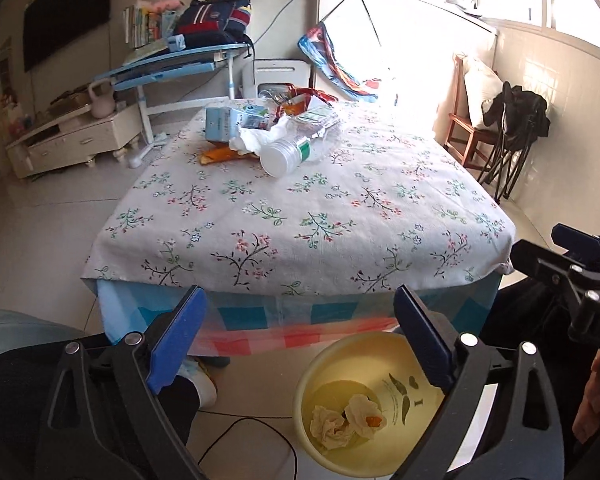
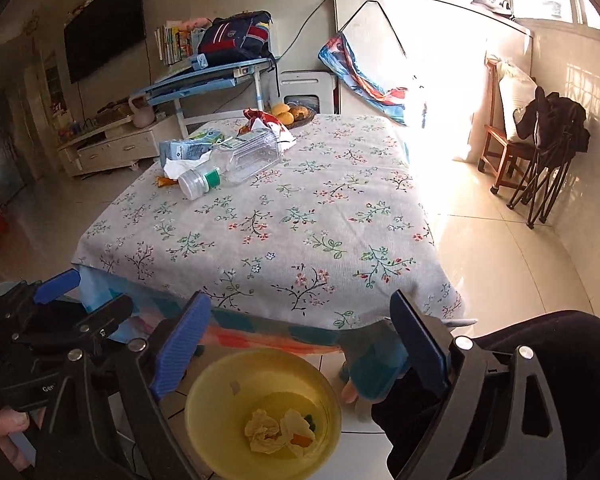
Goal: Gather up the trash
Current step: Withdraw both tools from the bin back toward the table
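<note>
Bin point(image 1: 342, 356) sits below the worktop point(image 1: 300, 220) edge for easy drops; both your claws, left claw point(image 1: 296, 340) and right claw point(image 2: 300, 344), gape empty above it, bottle point(image 1: 300, 146) pile left.

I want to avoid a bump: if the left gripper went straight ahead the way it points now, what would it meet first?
Probably the hanging checked cloth at the table's near edge, framed between the open left gripper fingers. The yellow bin sits lower, below that line. Depth is hard to judge through the fisheye.
</note>
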Motion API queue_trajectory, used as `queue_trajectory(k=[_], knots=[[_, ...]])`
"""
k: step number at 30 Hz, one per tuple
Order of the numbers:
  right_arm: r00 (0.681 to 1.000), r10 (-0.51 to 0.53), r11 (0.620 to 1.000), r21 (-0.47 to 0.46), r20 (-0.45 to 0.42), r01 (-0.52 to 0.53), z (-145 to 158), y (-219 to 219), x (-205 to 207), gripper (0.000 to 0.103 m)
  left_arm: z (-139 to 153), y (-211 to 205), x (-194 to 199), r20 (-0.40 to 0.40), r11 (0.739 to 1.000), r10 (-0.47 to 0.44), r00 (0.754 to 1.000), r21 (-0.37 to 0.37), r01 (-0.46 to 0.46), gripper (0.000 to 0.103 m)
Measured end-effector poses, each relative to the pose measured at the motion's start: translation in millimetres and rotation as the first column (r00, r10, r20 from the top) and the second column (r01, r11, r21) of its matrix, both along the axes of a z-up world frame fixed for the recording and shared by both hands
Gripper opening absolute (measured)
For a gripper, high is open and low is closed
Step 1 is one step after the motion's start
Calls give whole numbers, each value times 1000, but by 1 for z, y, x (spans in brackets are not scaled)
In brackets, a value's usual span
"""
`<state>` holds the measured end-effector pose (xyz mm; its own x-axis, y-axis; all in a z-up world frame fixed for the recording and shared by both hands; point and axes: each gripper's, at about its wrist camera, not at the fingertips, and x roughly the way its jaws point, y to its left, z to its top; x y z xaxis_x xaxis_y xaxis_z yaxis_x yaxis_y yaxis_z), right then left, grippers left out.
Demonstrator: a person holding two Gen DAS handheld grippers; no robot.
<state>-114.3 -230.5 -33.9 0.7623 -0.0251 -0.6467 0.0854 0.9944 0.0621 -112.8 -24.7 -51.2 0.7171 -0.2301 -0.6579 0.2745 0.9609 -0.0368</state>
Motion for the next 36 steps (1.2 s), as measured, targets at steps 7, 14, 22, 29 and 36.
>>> queue_trajectory(k=[7, 14, 22, 29, 36], knots=[[1000, 24, 999, -23, 18, -23, 0, 10, 4, 89, 7, 3, 2, 42, 999, 42, 998, -5, -42, 93], [999, 34, 999, -17, 16, -34, -2, 16, 6, 90, 8, -2, 2, 54, 999, 34, 998, 4, -34, 96], [999, 44, 999, -17, 9, -44, -5, 18, 13, 92, 7, -6, 10, 46, 999, 39, 998, 10, -39, 96], [999, 44, 999, 4, 4, -44, -8, 11, 20, 92, 5, -11, 22, 30, 999, 49, 998, 11, -50, 96], [999, 40, 998, 48, -11, -40, -13, 4, 24, 92, -1, -17, 28, 12, 999, 47, 999, 21, -47, 96]])
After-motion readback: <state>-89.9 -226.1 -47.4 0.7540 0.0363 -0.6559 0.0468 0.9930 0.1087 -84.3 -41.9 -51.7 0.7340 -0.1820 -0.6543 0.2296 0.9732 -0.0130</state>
